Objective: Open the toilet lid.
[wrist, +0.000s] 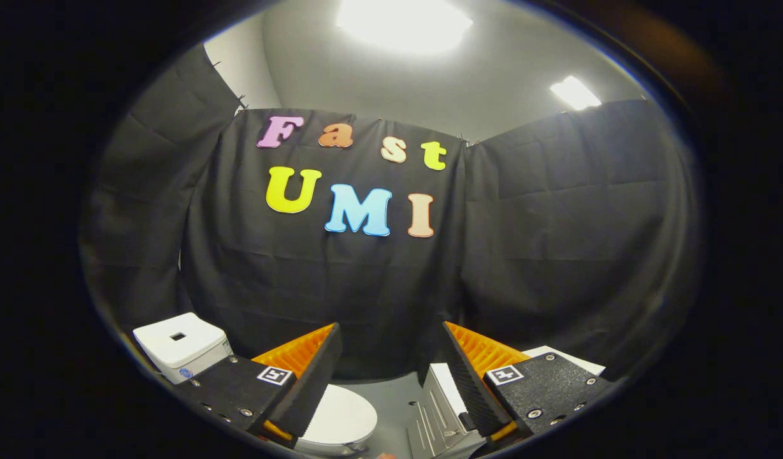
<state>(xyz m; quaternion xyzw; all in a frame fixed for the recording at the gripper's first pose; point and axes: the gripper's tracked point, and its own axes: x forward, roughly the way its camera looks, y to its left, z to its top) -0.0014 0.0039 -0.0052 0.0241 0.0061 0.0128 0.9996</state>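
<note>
The gripper has its jaws spread wide, with nothing held between them. Each finger is a black wedge with a fine toothed inner edge and an orange ribbed panel on its outer face; the left finger and the right finger each sit on a flat black block with small screws and a square black-and-white marker.

The toilet lid is a smooth, white, rounded oval. It lies flat and closed, low in the view, just under the tip of the left finger and partly covered by it. I cannot tell if the finger touches the lid or is above it.

To the right of the toilet lid, across a strip of plain gray floor, stands a light gray metal-looking piece with parallel grooves and some screws, partly hidden by the right finger. What it is I cannot tell. Farther right of the lid, behind the right finger block, a flat white sheet-like corner is seen.

To the left of the toilet lid and behind it, a white box with rounded corners and a small dark square opening on top stands near the black cloth wall, which hangs in soft folds.
</note>
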